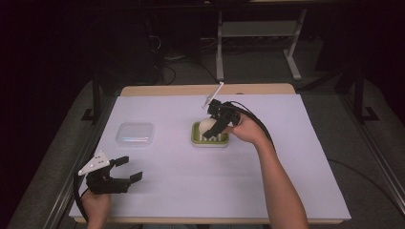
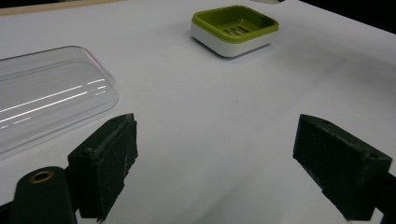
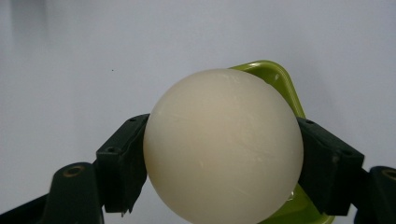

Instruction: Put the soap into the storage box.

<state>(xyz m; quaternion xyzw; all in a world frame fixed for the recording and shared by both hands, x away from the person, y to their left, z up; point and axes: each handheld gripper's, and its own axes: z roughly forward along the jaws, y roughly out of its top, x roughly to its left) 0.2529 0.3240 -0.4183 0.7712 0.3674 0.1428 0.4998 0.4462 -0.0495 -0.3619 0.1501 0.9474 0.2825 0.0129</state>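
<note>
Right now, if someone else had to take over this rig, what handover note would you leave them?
Right tool: shut on the cream soap bar, a rounded bar clamped at both sides and held just over the green soap dish.
Left tool: open, holding nothing, low over the white table cover near the front left corner.
Clear plastic lid: lying flat on the cover, left of the dish, untouched.
Done: the soap is gripped and brought to the dish.
Left: probably seat the soap in the dish and release it; the lid may go on after that.
</note>
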